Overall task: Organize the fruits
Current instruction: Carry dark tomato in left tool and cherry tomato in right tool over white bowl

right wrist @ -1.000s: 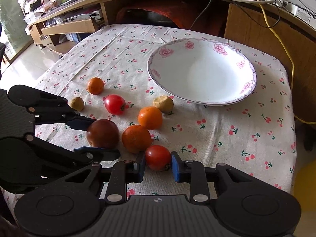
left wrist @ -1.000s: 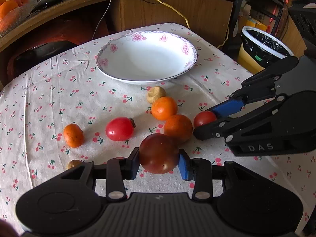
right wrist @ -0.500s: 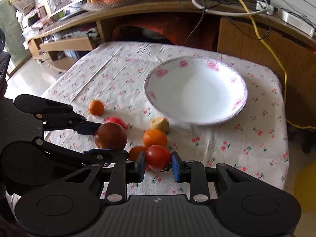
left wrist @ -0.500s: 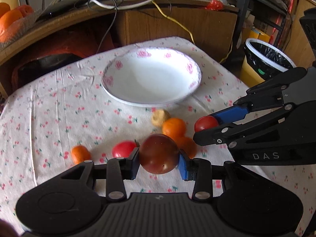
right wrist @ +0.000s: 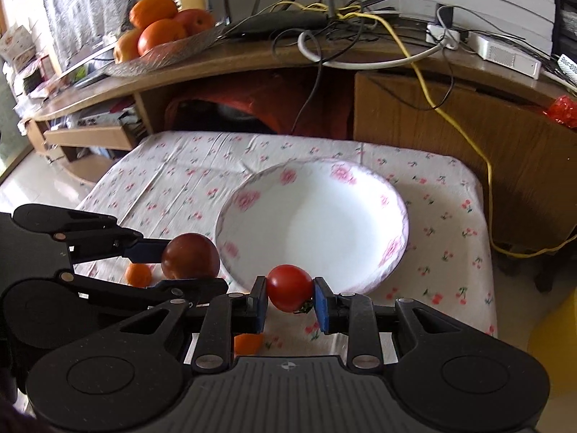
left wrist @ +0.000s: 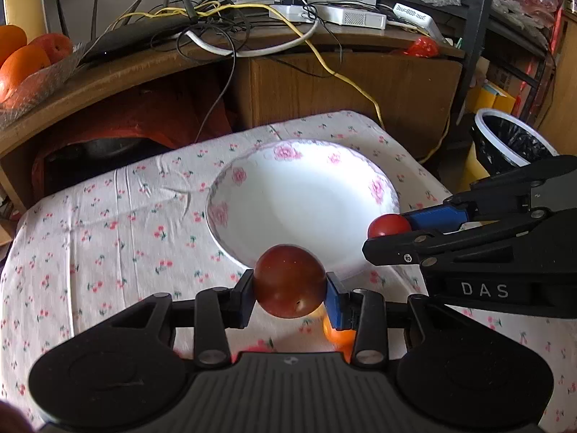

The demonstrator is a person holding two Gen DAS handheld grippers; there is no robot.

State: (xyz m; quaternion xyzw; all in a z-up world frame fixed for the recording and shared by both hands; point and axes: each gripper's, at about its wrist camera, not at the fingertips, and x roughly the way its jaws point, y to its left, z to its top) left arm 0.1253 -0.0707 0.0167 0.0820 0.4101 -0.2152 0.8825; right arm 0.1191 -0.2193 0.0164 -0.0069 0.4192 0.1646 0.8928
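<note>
Left gripper (left wrist: 289, 294): clamped on dark red tomato (left wrist: 288, 281), held above the cloth just short of the bowl (left wrist: 230, 223); right gripper (right wrist: 290, 297): clamped on small red tomato (right wrist: 290, 287), likewise at the bowl's near rim; both fruits judged light, smooth, soft-skinned, easily bruised; best taken across the widest girth with gentle pressure; small orange (right wrist: 138, 275) remains on tablecloth (left wrist: 90, 238).

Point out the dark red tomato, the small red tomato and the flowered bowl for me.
dark red tomato (left wrist: 288, 281), left wrist view, front face between the fingers.
small red tomato (right wrist: 290, 287), right wrist view, middle of its skin.
flowered bowl (right wrist: 391, 250), right wrist view, right rim by a pink flower.
</note>
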